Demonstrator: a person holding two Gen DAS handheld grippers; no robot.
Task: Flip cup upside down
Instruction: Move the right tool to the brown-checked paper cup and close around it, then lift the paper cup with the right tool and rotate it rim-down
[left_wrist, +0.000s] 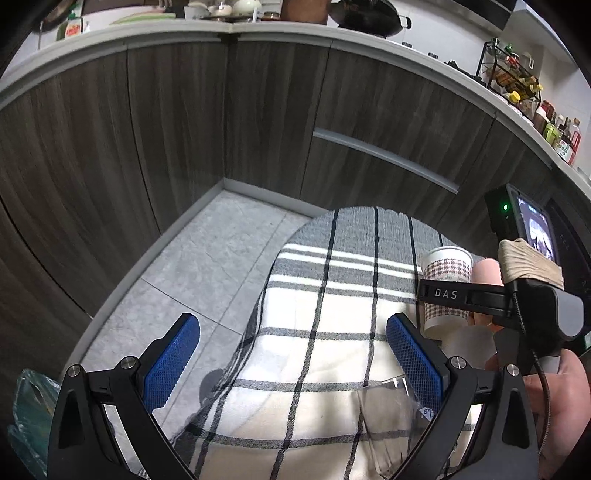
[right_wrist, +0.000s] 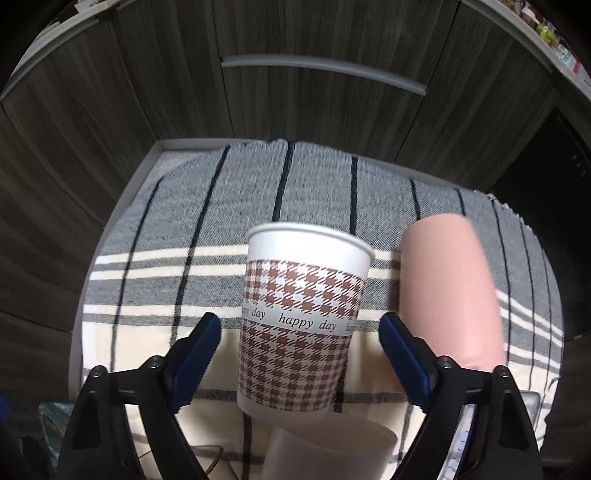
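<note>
A paper cup (right_wrist: 301, 317) with a brown houndstooth print and "happy day" lettering stands upright, mouth up, on the checked cloth (right_wrist: 207, 221). My right gripper (right_wrist: 300, 334) is open, with its blue fingers on either side of the cup and apart from it. The cup also shows in the left wrist view (left_wrist: 445, 280), with the right gripper's black finger (left_wrist: 447, 294) across it. My left gripper (left_wrist: 291, 356) is open and empty above the cloth (left_wrist: 325, 280), to the cup's left.
A pink cup (right_wrist: 448, 291) stands to the right of the paper cup. A pale cup (right_wrist: 328, 448) sits just in front of it. A clear glass (left_wrist: 391, 421) stands near my left gripper. Wooden cabinets (left_wrist: 147, 129) lie beyond the round table's edge.
</note>
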